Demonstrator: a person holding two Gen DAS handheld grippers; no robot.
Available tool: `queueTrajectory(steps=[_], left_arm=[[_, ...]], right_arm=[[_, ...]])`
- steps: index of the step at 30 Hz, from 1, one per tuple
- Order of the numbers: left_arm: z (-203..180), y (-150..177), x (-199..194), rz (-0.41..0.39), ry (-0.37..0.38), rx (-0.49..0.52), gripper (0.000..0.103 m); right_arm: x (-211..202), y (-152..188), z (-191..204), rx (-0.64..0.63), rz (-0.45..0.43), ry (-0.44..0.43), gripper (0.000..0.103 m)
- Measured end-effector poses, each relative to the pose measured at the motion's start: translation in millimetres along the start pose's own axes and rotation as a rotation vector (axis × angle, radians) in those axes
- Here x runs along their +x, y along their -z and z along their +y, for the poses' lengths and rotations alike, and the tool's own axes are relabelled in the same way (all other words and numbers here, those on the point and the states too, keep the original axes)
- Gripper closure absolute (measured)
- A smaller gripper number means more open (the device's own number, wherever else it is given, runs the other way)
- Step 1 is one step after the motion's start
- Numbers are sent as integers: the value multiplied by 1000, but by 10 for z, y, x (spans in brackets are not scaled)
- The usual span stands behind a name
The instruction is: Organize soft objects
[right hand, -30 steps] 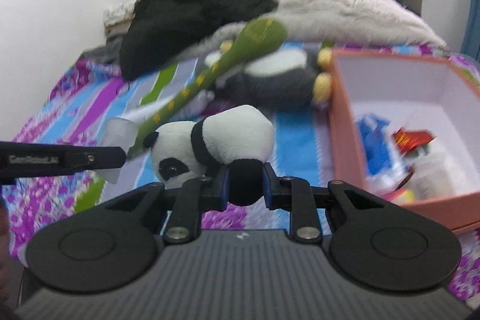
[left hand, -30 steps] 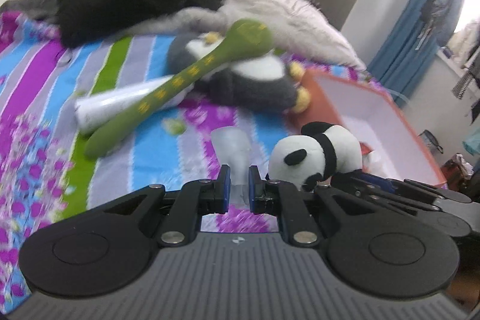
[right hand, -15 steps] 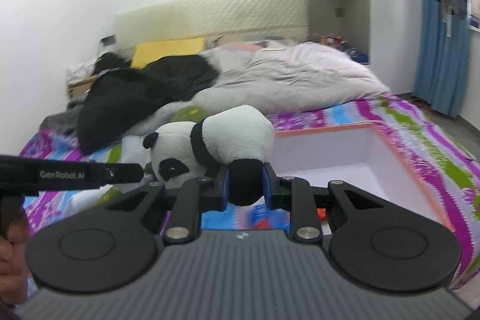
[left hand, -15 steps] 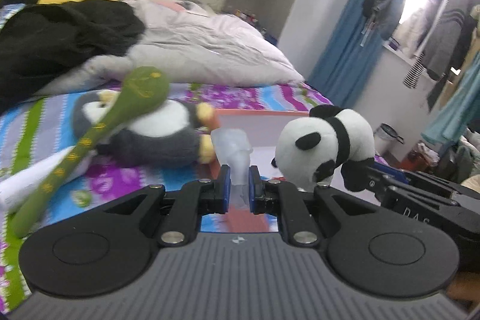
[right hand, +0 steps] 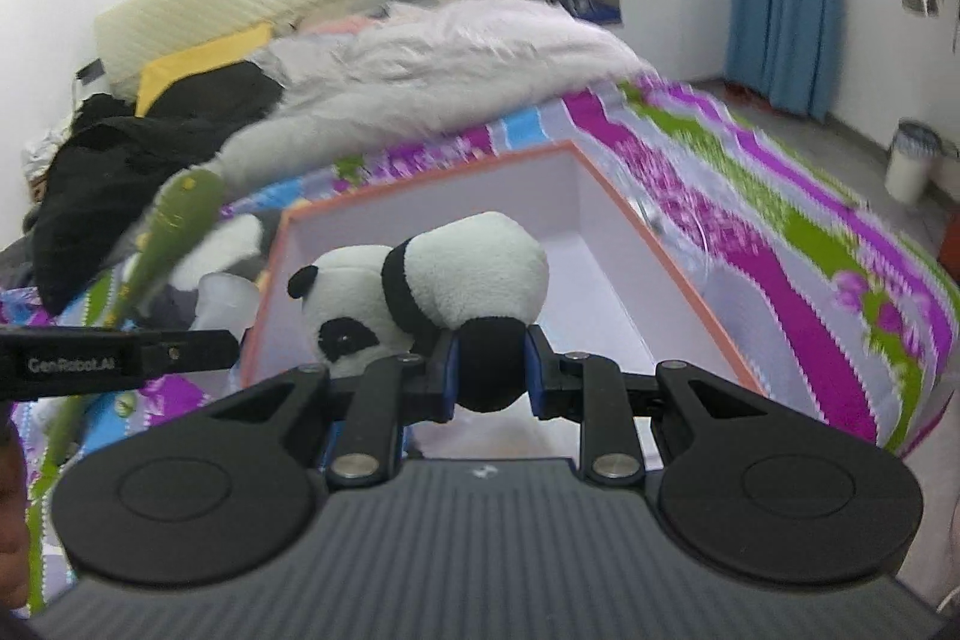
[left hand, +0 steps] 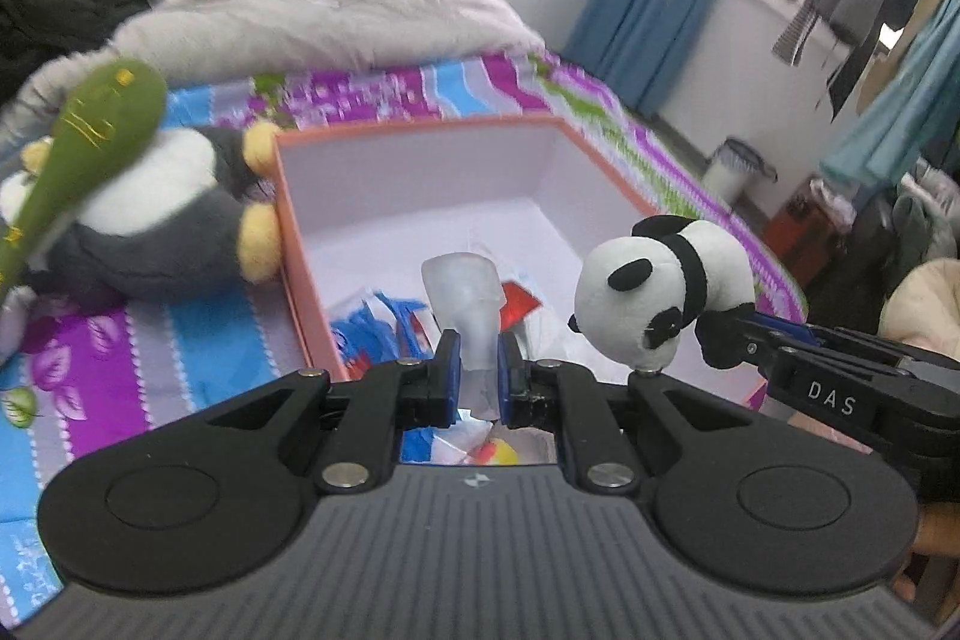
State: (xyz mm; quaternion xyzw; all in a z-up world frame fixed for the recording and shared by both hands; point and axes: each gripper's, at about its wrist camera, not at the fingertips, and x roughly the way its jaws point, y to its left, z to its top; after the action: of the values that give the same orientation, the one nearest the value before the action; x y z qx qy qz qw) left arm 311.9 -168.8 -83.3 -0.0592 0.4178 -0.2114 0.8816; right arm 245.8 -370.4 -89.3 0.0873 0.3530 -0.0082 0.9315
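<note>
My left gripper (left hand: 478, 367) is clenched on a frosted soft lump (left hand: 465, 295), held above the box (left hand: 288, 232) on the bed. My right gripper (right hand: 490, 370) grips the panda (right hand: 438, 280) by a black paw, over the box too.

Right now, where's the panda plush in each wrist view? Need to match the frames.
Left wrist: panda plush sits right of centre, held from the right by the right gripper, over the orange box.
Right wrist: panda plush is dead centre, one black limb pinched between the fingers.
Shared landmark: the orange box, with the green plush club left of it.
</note>
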Motion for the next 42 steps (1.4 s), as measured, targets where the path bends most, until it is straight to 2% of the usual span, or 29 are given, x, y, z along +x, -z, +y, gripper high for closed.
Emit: queueTrajectory(steps=[6, 14, 16, 17, 18, 19, 25, 30, 36, 42], left_arm=[[-34, -25, 420, 78, -11, 14, 89], [-31, -5, 693, 118, -21, 17, 87], [-42, -5, 679, 113, -29, 31, 65], [-45, -7, 636, 107, -26, 33, 58], [-46, -19, 588, 97, -22, 32, 46], [-55, -35, 523, 84, -22, 31, 43], [-114, -177, 36, 13, 14, 32, 43], [-253, -288, -548, -46, 89, 52, 43], [-501, -337, -1242, -153, 59, 143, 43], [-622, -104, -1701, -206, 40, 145, 42]], right_arm=[[316, 114, -166, 19, 74, -1, 77], [496, 202, -279, 44, 101, 6, 76], [496, 196, -293, 61, 107, 16, 67], [476, 194, -294, 65, 105, 8, 52], [450, 187, -299, 68, 99, 0, 42], [413, 178, -295, 70, 90, -9, 40], [11, 23, -176, 81, 6, -44, 41], [-528, -124, -18, 77, -94, -70, 41], [-1151, -222, 170, 30, -178, -71, 41], [-1605, -120, 236, 14, -228, -66, 41]])
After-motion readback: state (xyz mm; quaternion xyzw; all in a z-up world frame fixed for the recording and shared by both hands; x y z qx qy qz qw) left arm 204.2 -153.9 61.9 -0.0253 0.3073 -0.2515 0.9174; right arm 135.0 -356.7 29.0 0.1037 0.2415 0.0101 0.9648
